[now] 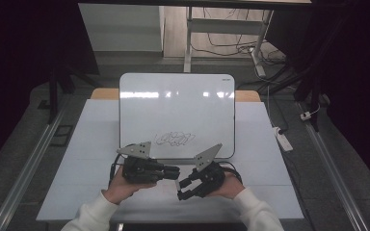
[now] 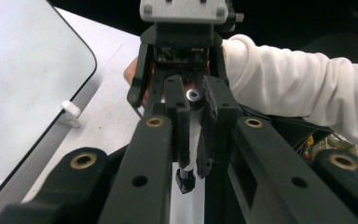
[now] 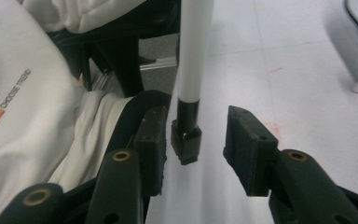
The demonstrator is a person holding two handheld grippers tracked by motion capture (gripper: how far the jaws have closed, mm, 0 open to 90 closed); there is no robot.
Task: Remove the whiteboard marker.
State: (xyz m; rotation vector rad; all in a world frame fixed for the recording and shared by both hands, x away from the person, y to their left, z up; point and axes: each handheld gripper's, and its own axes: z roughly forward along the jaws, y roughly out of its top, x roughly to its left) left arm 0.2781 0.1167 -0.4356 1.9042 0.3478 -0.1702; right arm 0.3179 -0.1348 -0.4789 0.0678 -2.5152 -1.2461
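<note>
Pale table point(image 1: 101, 144) bearing a scribbled whiteboard point(image 1: 176, 103). Left gripper point(image 1: 173, 171), jaws clamped, holds a white marker point(image 3: 193, 56) near the board's front edge. Right gripper point(image 3: 193, 149), jaws parted, flanks the marker's black cap point(image 3: 186, 140) without pressing it.

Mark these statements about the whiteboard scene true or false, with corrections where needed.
1. The left gripper is shut on the white marker with a black cap. True.
2. The right gripper clamps the black cap. False: its jaws stand apart, the cap between them untouched.
3. The white rectangular whiteboard is blank. False: a black scribble sits near its lower edge.
4. The person wears white sleeves. True.
</note>
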